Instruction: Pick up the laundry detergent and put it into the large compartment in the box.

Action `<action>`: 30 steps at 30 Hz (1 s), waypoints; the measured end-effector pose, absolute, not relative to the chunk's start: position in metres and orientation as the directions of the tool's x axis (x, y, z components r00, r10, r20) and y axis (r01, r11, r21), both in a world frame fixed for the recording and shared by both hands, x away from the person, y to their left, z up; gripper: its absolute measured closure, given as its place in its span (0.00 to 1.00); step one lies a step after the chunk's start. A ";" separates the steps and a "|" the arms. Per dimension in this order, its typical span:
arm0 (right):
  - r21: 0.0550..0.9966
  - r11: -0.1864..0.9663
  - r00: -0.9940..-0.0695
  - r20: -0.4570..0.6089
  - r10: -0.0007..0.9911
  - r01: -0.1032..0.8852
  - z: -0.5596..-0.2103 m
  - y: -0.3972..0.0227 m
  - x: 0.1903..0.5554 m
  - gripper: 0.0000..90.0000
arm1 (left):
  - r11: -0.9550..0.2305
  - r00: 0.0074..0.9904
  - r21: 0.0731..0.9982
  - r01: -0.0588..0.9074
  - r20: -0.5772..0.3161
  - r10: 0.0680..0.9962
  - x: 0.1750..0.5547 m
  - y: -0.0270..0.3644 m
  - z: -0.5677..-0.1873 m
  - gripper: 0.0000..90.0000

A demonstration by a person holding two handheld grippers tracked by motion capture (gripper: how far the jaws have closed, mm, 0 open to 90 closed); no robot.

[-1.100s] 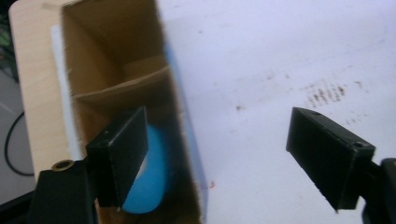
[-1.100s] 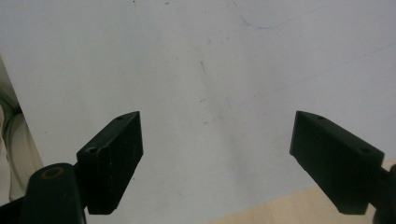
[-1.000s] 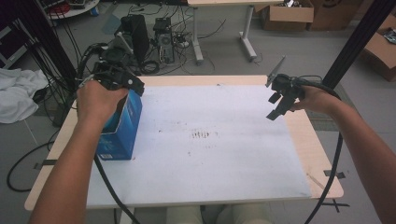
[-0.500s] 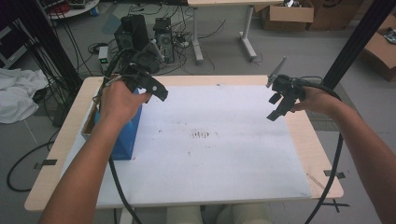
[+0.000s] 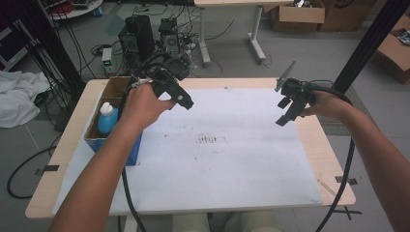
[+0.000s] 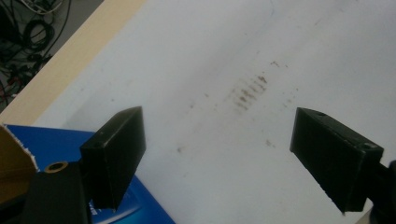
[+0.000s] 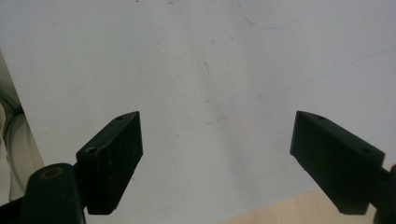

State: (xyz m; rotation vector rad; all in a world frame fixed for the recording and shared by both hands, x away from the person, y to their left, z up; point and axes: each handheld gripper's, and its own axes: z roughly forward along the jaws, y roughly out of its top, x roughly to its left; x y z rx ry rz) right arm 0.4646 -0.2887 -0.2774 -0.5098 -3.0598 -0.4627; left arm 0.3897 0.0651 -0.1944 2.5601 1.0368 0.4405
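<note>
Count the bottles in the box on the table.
1. A blue bottle with a white cap stands in the open blue box at the table's left edge. The left forearm covers part of the box, so more may be hidden.

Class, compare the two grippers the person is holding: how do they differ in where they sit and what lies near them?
The left gripper sits beside the blue box that holds a bottle; the right gripper has no object near it. The left hangs over the white sheet toward its middle; the right is near the sheet's right edge. Both have their jaws wide open, with nothing between them.
</note>
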 end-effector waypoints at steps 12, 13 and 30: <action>0.289 0.905 -0.949 0.053 0.310 0.312 -0.279 -0.283 0.463 0.19 | -0.772 0.791 0.389 0.503 0.154 0.592 0.390 0.042 -0.205 0.21; 0.288 0.905 -0.949 0.055 0.312 0.314 -0.279 -0.282 0.463 0.19 | -0.779 0.799 0.387 0.494 0.151 0.582 0.391 0.040 -0.206 0.21; 0.302 0.905 -0.953 0.052 0.299 0.301 -0.278 -0.275 0.462 0.19 | -0.871 0.884 0.305 0.385 0.150 0.443 0.392 0.010 -0.229 0.21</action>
